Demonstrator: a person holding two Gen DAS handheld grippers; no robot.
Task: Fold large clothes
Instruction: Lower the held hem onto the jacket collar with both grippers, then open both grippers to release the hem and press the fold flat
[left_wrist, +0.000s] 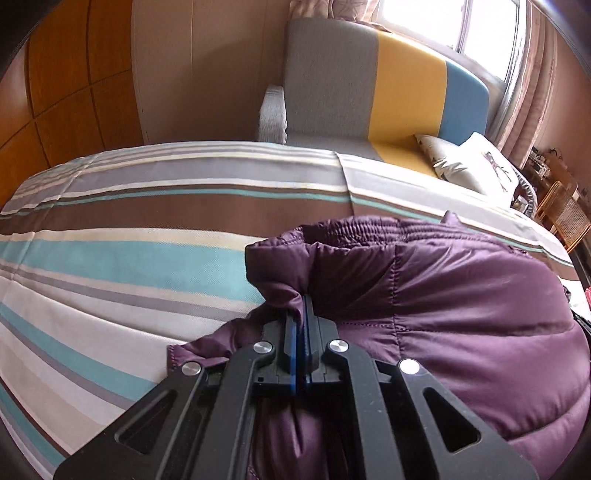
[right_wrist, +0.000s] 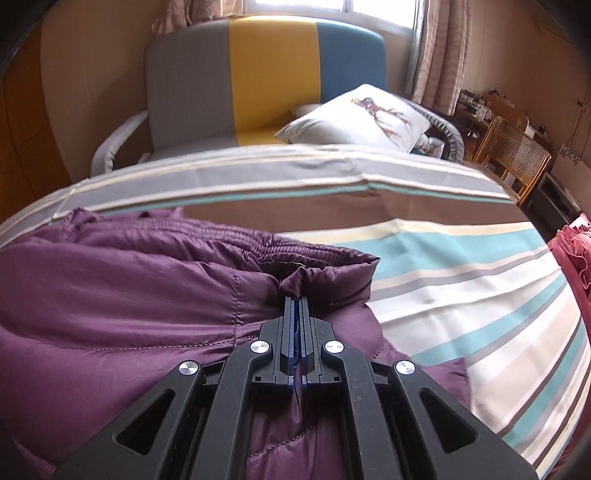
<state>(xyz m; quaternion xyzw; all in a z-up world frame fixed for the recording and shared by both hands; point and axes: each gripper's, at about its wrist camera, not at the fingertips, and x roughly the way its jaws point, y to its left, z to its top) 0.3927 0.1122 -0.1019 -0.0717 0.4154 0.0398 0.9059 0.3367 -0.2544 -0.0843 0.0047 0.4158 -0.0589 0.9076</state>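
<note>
A purple quilted garment (left_wrist: 461, 295) with an elastic waistband lies bunched on a striped bed cover (left_wrist: 110, 258). My left gripper (left_wrist: 303, 301) is shut on a pinch of its fabric at the garment's left edge. In the right wrist view the same purple garment (right_wrist: 129, 288) fills the left half, and my right gripper (right_wrist: 295, 300) is shut on a fold near its right edge, just below the waistband. Both grippers point down toward the bed. The garment's lower part is hidden under the gripper bodies.
A grey, yellow and blue sofa (right_wrist: 258, 81) stands behind the bed with a white pillow (right_wrist: 354, 118) on it. A wicker chair (right_wrist: 513, 155) is at the right. A red cloth (right_wrist: 572, 258) lies at the bed's right edge. Wooden cupboards (left_wrist: 66, 92) line the left wall.
</note>
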